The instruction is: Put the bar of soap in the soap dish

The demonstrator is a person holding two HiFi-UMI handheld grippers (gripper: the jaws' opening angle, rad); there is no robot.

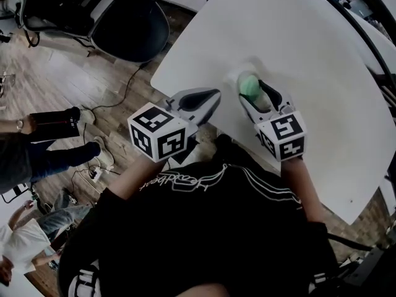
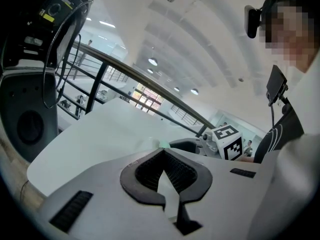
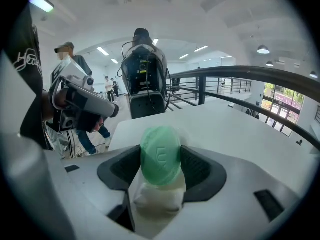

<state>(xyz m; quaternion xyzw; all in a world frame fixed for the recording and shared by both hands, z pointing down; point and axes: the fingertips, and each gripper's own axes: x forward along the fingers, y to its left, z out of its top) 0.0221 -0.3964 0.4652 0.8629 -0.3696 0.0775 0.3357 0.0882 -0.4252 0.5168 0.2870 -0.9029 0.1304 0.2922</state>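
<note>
The right claw is clamped on the green oval bar of soap, its dark ribbed pads pressing the bar's two narrow sides. The bar stands on edge, long axis up and down, with its embossed broad face turned back toward the claw's camera. Directly beneath it, between the jaws, sits the white moulded soap dish. Whether the bar's lower edge already touches the dish cannot be told. The dish rests near the close edge of the white round-cornered table. A straight drop and release looks like all that remains, though the bar would probably have to tip flat to settle. The left claw hovers just beside it, tips together, empty, farther from the dish.
</note>
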